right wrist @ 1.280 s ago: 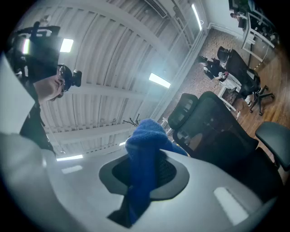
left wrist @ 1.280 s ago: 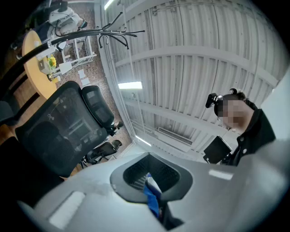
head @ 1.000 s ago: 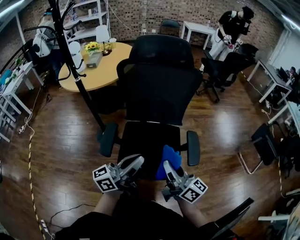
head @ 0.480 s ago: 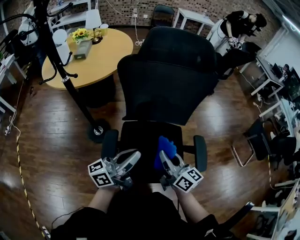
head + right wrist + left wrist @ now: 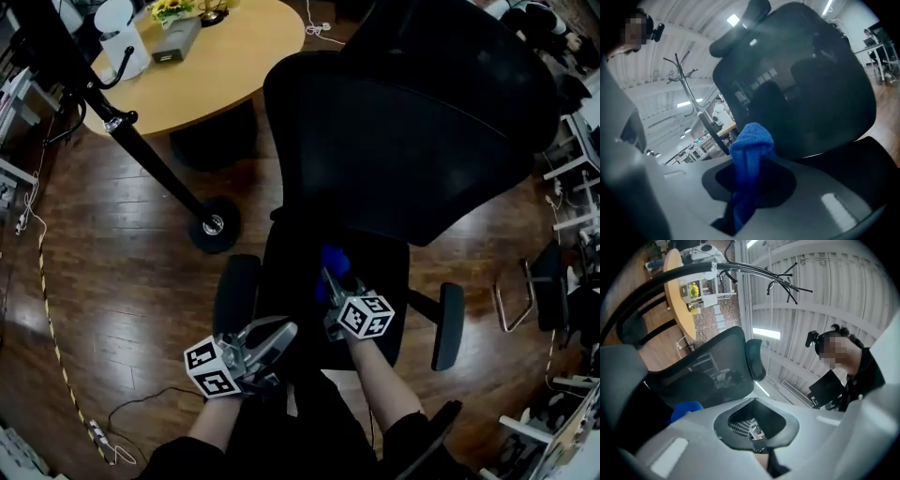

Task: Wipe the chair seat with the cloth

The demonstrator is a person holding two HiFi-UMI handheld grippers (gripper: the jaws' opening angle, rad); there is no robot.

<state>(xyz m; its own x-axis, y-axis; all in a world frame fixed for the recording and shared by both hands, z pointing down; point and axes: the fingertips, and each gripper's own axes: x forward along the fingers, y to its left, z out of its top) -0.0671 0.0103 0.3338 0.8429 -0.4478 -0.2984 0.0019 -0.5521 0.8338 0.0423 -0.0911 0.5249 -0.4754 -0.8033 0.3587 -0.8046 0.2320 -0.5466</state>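
A black office chair stands in front of me, its seat point(image 5: 300, 267) below a tall mesh backrest point(image 5: 412, 131). My right gripper point(image 5: 330, 281) is over the middle of the seat, shut on a blue cloth point(image 5: 333, 261) that bunches out past its tips. The right gripper view shows the cloth point(image 5: 750, 140) pinched in the gripper point(image 5: 749, 168), with the backrest point(image 5: 797, 79) close ahead. My left gripper point(image 5: 279, 333) is at the seat's front left edge, shut with nothing in it. The left gripper view looks up at the backrest point(image 5: 708, 366), with a bit of the cloth point(image 5: 684, 408) at the left.
The chair's armrests point(image 5: 236, 292) point(image 5: 448, 323) flank the seat. A coat stand's base point(image 5: 214, 225) is on the wooden floor at the left, beside a round wooden table point(image 5: 206, 56). A cable point(image 5: 131, 412) runs along the floor at the lower left. Another chair point(image 5: 548, 281) is at the right.
My right gripper has carried the cloth forward from the seat's front edge to its middle. The head view has tipped down and come nearer to the chair. The left gripper stays near the front edge.
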